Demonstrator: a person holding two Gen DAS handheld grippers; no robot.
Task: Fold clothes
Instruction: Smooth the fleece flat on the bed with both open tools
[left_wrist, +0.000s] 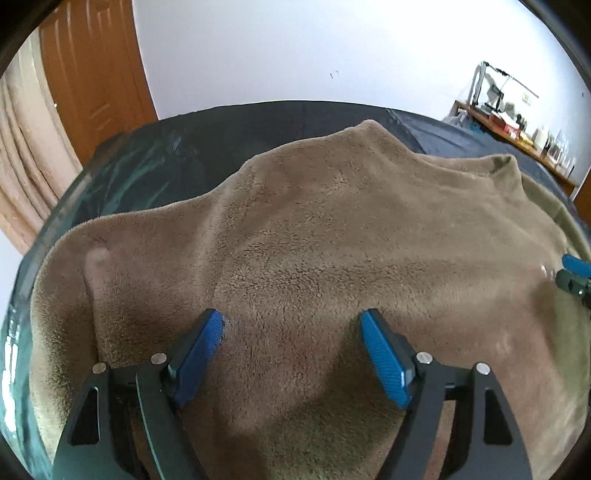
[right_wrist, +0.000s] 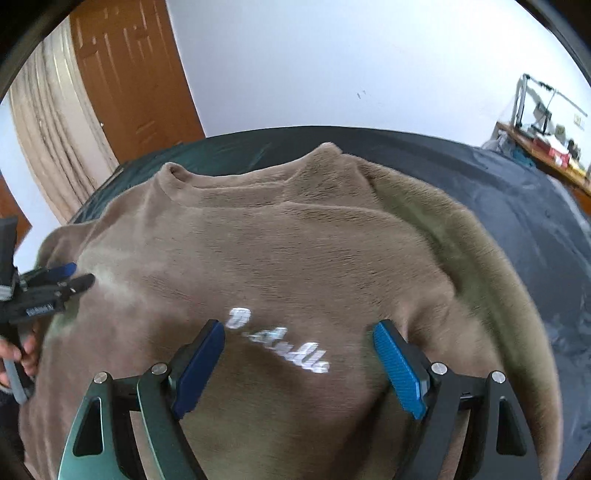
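- Sweater (left_wrist: 314, 229) lies spread flat on the dark bed cover (right_wrist: 517, 206), with its neck hole toward the far edge by the wall.
- My left tongs (left_wrist: 291, 332) hover low over the fuzzy brown cloth. The blue pads are wide apart and nothing is between them.
- My right tongs (right_wrist: 299, 345) are wide open too, just above the chest, and they hold nothing.
- I think the next step is a side fold. To do it well I should pinch the cloth edge deep, both layers at once, and lift with both hands together so it stays smooth.
- White writing (right_wrist: 279, 341) sits on the chest between my right pads. It is too blurry to read.
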